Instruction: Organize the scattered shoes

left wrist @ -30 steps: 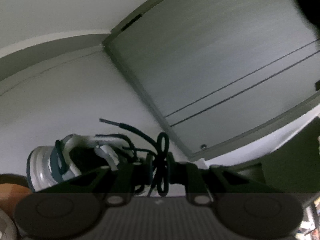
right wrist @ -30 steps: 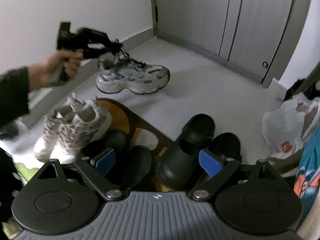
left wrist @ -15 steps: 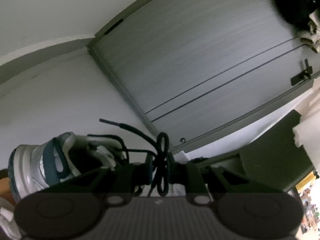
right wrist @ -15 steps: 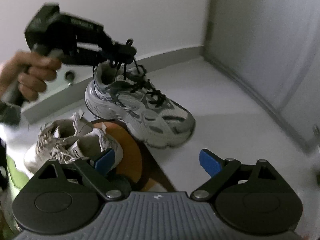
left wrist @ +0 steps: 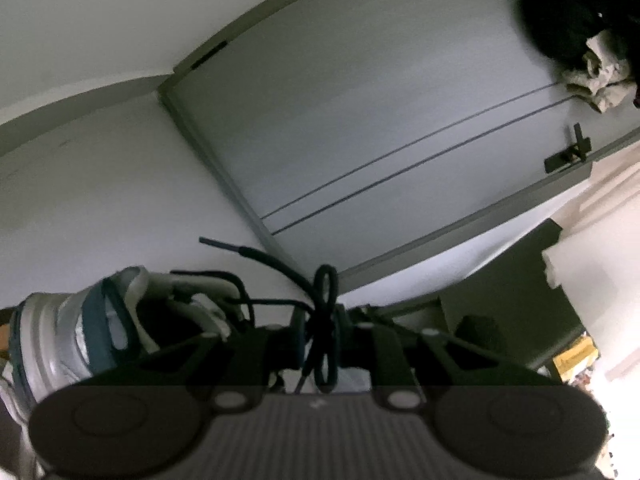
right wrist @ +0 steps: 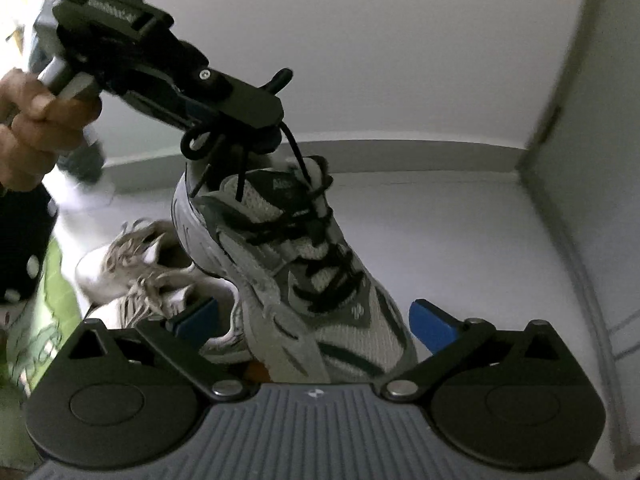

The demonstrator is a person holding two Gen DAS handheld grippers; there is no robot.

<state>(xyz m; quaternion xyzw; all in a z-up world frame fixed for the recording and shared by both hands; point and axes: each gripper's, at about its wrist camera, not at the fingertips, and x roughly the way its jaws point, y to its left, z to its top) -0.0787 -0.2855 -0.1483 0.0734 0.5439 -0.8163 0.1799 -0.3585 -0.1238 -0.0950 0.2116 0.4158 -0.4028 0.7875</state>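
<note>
Sneaker hanging | left tongs pinch laces | right tongs wide

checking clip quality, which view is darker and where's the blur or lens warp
Left wrist view: darker overall, the door lines bow from the fisheye, bright glare at the right edge. Right wrist view: brighter, the hand at left smeared by motion, the grey sneaker fairly sharp.
</note>
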